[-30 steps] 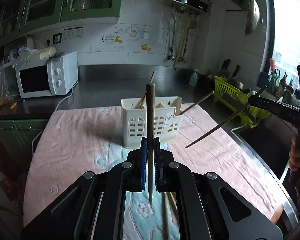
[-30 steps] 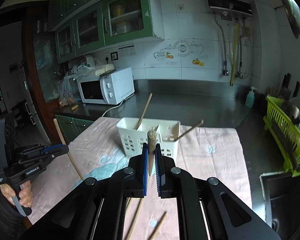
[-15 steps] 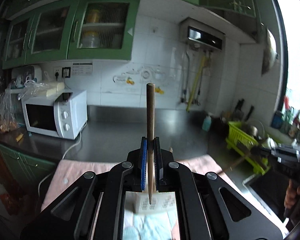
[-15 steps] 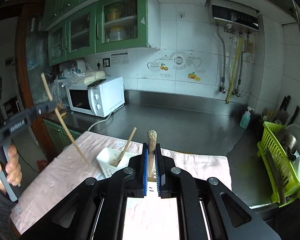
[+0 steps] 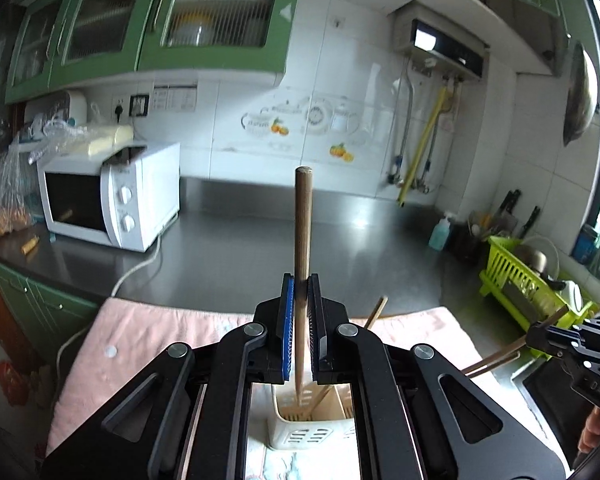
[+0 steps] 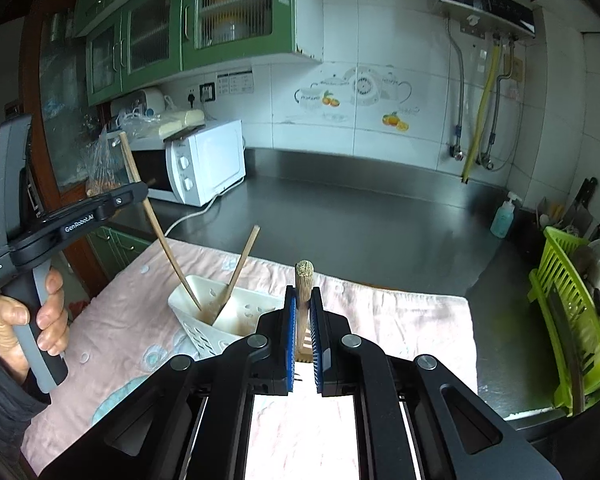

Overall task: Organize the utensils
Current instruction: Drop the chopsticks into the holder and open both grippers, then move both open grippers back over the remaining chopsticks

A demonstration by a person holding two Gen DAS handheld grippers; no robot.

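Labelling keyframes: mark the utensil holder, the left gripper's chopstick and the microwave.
utensil holder [image 6: 204, 336], right wrist view, perforated front wall.
left gripper's chopstick [image 6: 168, 252], right wrist view, mid shaft below the jaws.
microwave [image 5: 140, 196], left wrist view, control panel.

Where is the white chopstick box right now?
The white chopstick box sits on the pink towel, low and left of centre in the right wrist view, just beyond the right gripper, with one chopstick leaning in it.
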